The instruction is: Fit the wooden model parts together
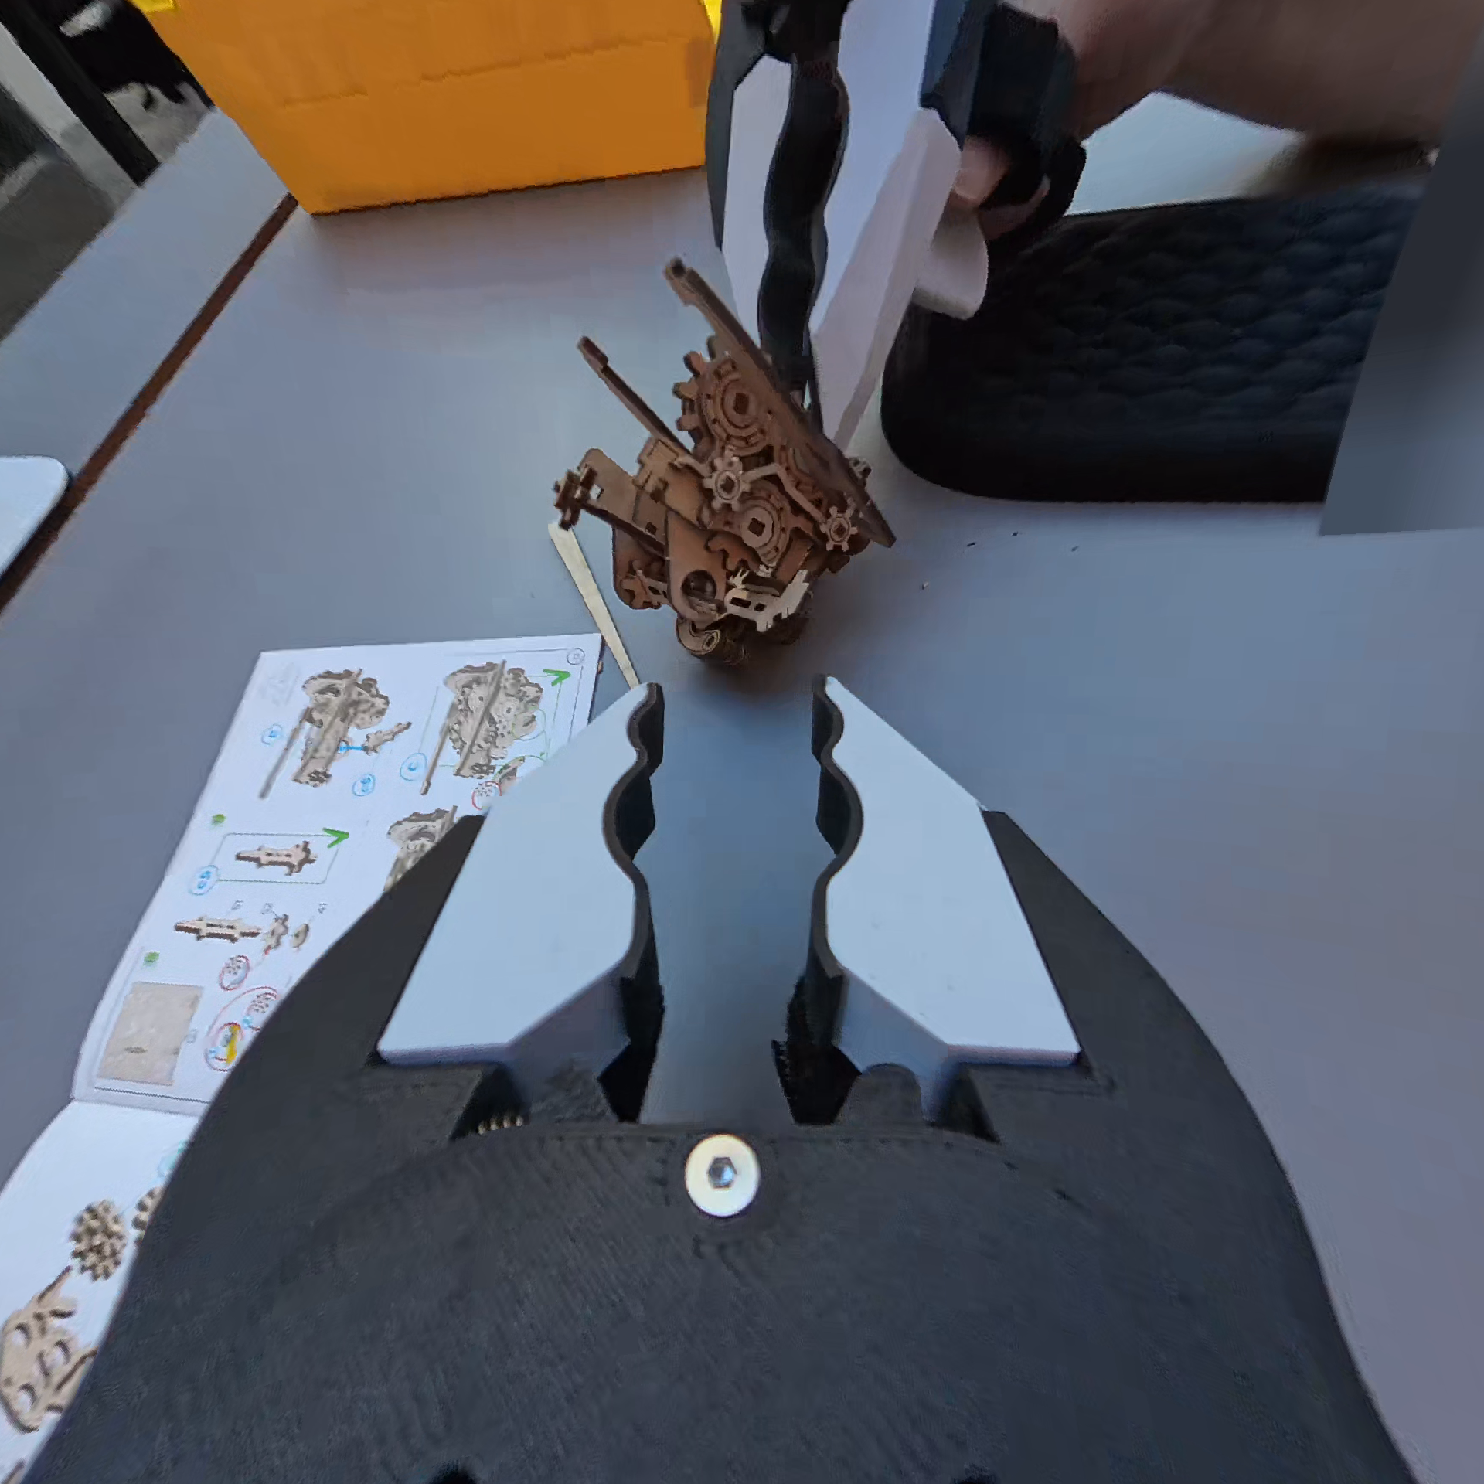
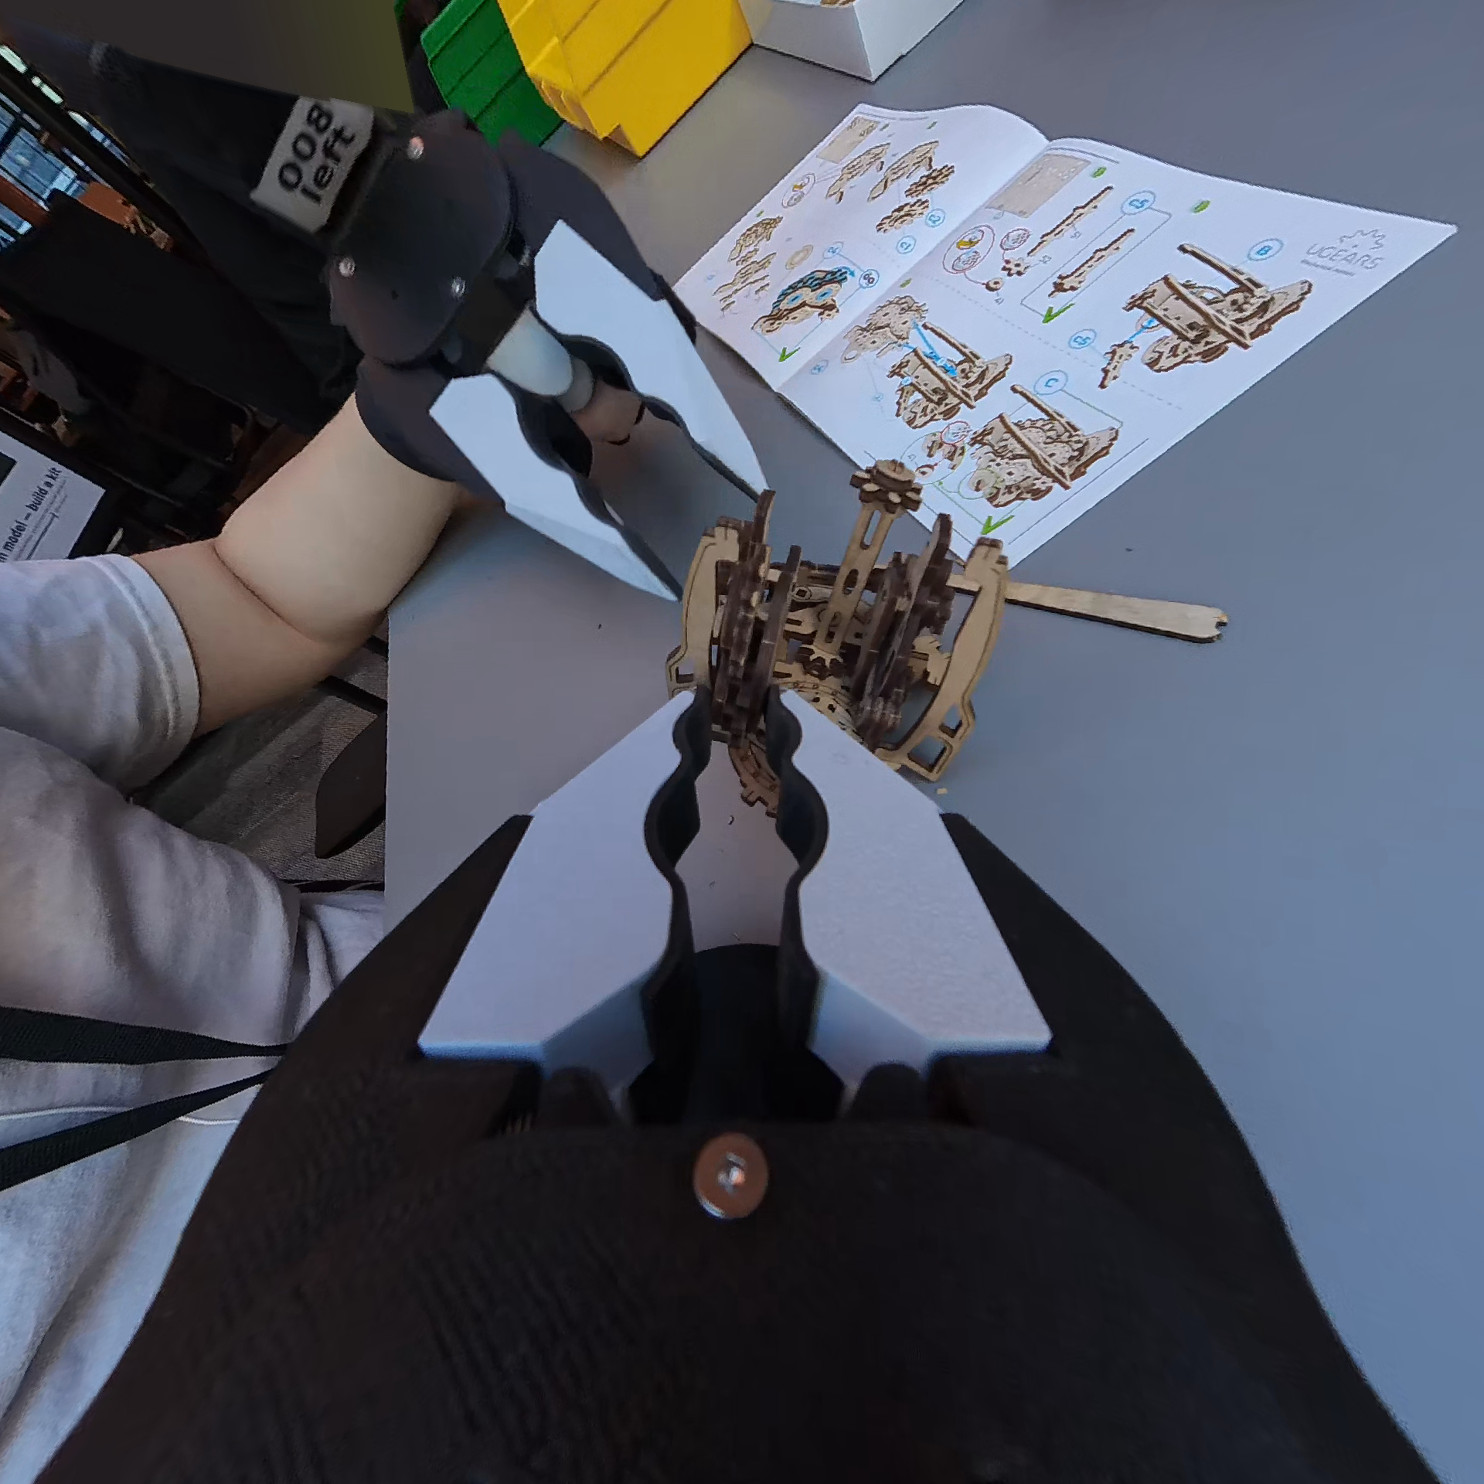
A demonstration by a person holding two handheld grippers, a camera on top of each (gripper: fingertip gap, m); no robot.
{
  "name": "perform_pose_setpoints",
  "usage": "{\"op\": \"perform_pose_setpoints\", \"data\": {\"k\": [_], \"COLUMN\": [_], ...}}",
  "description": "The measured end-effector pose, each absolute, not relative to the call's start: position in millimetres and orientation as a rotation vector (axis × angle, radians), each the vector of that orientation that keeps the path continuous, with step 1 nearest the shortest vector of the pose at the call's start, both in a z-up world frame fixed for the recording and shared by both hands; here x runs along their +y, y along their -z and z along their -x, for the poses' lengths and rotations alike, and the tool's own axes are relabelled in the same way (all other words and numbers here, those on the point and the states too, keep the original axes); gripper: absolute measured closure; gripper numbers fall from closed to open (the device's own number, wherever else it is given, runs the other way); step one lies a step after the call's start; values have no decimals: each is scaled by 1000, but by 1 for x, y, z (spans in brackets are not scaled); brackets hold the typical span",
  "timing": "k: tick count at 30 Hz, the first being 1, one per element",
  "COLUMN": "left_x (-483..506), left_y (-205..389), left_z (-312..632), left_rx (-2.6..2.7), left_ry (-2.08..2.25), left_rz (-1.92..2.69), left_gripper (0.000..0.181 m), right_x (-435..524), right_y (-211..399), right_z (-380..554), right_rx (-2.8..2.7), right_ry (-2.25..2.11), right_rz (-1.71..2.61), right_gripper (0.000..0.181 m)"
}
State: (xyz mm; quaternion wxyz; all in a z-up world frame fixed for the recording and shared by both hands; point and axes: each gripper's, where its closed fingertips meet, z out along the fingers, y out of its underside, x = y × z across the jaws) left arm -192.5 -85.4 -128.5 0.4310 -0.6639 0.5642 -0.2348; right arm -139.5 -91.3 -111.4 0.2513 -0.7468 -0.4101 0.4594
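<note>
the right gripper (image 2: pixel 735 727) pinches the gear stack of the wooden model (image 2: pixel 835 642), tipping it on the counter (image 2: pixel 1204 883), likely to steady it. the left gripper (image 1: pixel 737 699) hangs wide and empty at the model's 6 o'clock. a wooden stick (image 2: pixel 1116 612) and booklet (image 2: pixel 1044 321) crowd 12 o'clock; 3 o'clock is open.

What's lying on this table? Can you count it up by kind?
Wooden model: 1
Loose wooden stick: 1
Instruction booklet: 1
Yellow bin: 1
Green bin: 1
White box: 1
Total: 6
</note>
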Motion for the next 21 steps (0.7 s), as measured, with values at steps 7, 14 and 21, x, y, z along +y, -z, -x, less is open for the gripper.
{"op": "perform_pose_setpoints", "data": {"k": [7,14,21], "left_x": [-82,-85,-81], "left_y": [131,124,131], "left_z": [176,166,163], "left_rx": [1466,1504,1525], "left_ry": [170,-10,-107], "left_rz": [1325,1072,1039], "left_gripper": [147,161,159], "right_x": [-88,-84,-83], "right_y": [111,110,110], "right_z": [139,138,138], "right_rx": [-1068,-1030,-1025], "right_ry": [-1304,-1374,-1390], "right_rz": [2044,2072,2083], "right_gripper": [170,170,170]}}
